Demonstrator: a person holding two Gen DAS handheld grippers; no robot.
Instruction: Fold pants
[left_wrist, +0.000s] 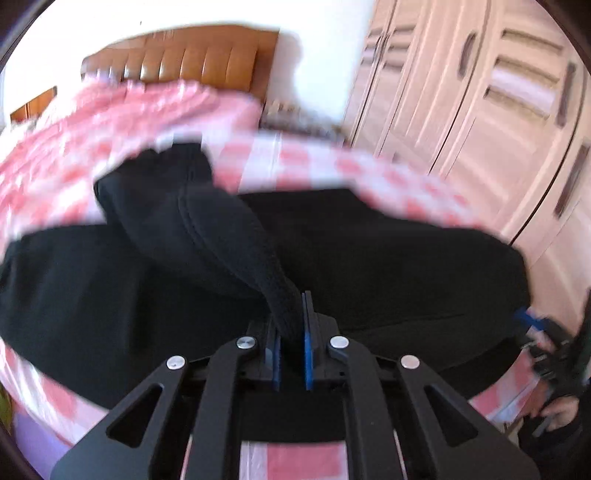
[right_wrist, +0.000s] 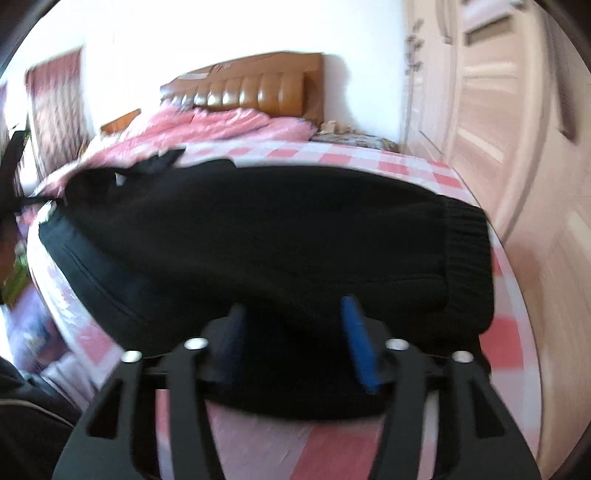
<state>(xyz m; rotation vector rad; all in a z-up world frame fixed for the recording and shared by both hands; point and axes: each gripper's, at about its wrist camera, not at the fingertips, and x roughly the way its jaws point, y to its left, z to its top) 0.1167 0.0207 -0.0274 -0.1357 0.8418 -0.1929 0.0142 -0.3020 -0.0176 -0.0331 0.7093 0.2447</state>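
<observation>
Black pants (left_wrist: 369, 251) lie spread across the pink-checked bed. My left gripper (left_wrist: 291, 321) is shut on the ribbed cuff (left_wrist: 284, 299) of one leg. That leg rises off the rest of the pants and runs away to the upper left. In the right wrist view the pants (right_wrist: 258, 229) stretch from left to right, with a wide ribbed band (right_wrist: 469, 258) at the right end. My right gripper (right_wrist: 291, 310) stands open just over the near edge of the cloth, its blue pads apart and pressing on nothing. It also shows at the right edge of the left wrist view as the right gripper (left_wrist: 532, 325).
The checked sheet (right_wrist: 369, 155) covers the bed, and a bunched pink quilt (right_wrist: 207, 125) lies by the brown headboard (right_wrist: 258, 88). Pale wardrobe doors (left_wrist: 480, 110) stand close along the bed's right side. A hand (left_wrist: 561, 410) shows at the lower right.
</observation>
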